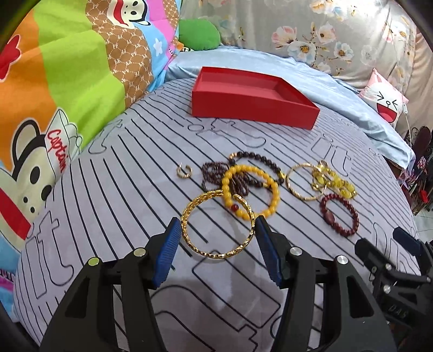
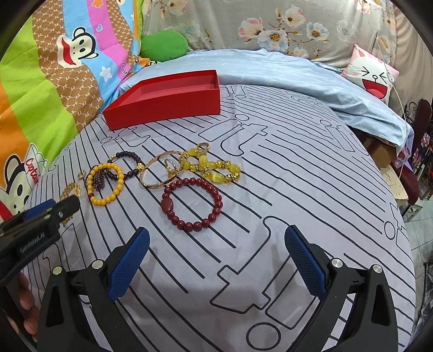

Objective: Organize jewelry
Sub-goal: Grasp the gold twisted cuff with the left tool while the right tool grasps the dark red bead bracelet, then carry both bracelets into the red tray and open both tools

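Note:
Several bracelets lie on a grey striped sheet. My left gripper (image 1: pixel 217 232) is open, its blue pads on either side of a gold bangle (image 1: pixel 216 224). Beyond it lie a yellow bead bracelet (image 1: pixel 250 186), dark bead strands (image 1: pixel 238 173), a thin gold bangle (image 1: pixel 300 181), yellow crystal beads (image 1: pixel 335 184), a dark red bead bracelet (image 1: pixel 339 215) and a small gold ring (image 1: pixel 184 171). A red open box (image 1: pixel 254 104) stands further back. My right gripper (image 2: pixel 216 243) is open and empty, just short of the dark red bracelet (image 2: pixel 192 203). The box (image 2: pixel 165 104) is at the far left.
A colourful cartoon quilt (image 1: pixel 62 89) rises on the left. A light blue blanket (image 2: pixel 297 78) and floral pillows (image 2: pixel 270 24) lie behind. A cartoon-face cushion (image 2: pixel 370 75) sits at the right. The bed's edge drops off on the right.

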Tool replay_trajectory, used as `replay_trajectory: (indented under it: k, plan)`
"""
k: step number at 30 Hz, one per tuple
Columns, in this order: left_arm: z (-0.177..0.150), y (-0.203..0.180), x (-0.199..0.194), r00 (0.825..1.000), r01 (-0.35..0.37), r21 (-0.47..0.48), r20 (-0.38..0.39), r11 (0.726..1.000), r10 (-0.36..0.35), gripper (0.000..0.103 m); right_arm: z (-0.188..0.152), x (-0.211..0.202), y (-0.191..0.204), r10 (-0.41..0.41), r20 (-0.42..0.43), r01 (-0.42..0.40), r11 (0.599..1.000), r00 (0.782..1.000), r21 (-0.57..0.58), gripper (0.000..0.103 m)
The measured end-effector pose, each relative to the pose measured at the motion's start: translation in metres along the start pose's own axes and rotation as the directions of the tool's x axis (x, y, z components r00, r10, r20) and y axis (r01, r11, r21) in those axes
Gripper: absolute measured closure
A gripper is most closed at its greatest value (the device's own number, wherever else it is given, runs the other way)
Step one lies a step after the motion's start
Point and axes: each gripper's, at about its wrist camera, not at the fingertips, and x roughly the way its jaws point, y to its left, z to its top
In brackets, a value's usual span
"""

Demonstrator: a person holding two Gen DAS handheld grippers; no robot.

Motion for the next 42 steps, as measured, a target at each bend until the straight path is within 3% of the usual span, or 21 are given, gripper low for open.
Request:
replay_trajectory:
  k: [6, 11, 16, 17, 27, 35, 42]
  plan:
    - [-0.007, -0.003, 0.004, 1.0, 0.002, 0.002, -0.008, 1.0, -0.002, 0.049, 0.007, 0.004, -0.003, -0.001, 0.005, 0.001, 1.0, 1.0, 0.001, 0.009]
    - [-0.008, -0.005, 0.006, 1.0, -0.001, 0.007, -0.006, 1.0, 0.001, 0.049, 0.016, 0.02, -0.007, -0.008, -0.025, 0.009, 1.0, 1.0, 0.023, 0.022]
    - [-0.009, -0.005, 0.006, 1.0, -0.002, 0.008, -0.005, 1.0, 0.002, 0.049, 0.021, 0.039, -0.008, -0.006, -0.08, 0.01, 0.999, 0.997, 0.042, 0.044]
    - [-0.009, -0.005, 0.006, 1.0, -0.001, 0.008, -0.004, 1.0, 0.001, 0.049, 0.021, 0.039, -0.006, -0.018, -0.072, 0.02, 0.999, 0.997, 0.03, 0.045]
    - [-0.009, -0.006, 0.006, 1.0, 0.001, 0.007, -0.004, 1.0, -0.001, 0.049, 0.02, 0.039, 0.005, -0.004, -0.067, 0.003, 1.0, 0.998, -0.021, 0.096]
    - [-0.004, -0.002, 0.002, 1.0, 0.017, -0.013, -0.014, 1.0, -0.017, 0.049, 0.02, 0.022, -0.005, 0.027, -0.077, -0.026, 1.0, 0.997, 0.012, 0.096]
    - [0.021, -0.005, -0.012, 0.999, 0.038, -0.014, -0.015, 0.999, -0.038, 0.049, 0.04, 0.0, -0.011, 0.053, -0.05, -0.052, 0.998, 0.997, 0.021, 0.096]
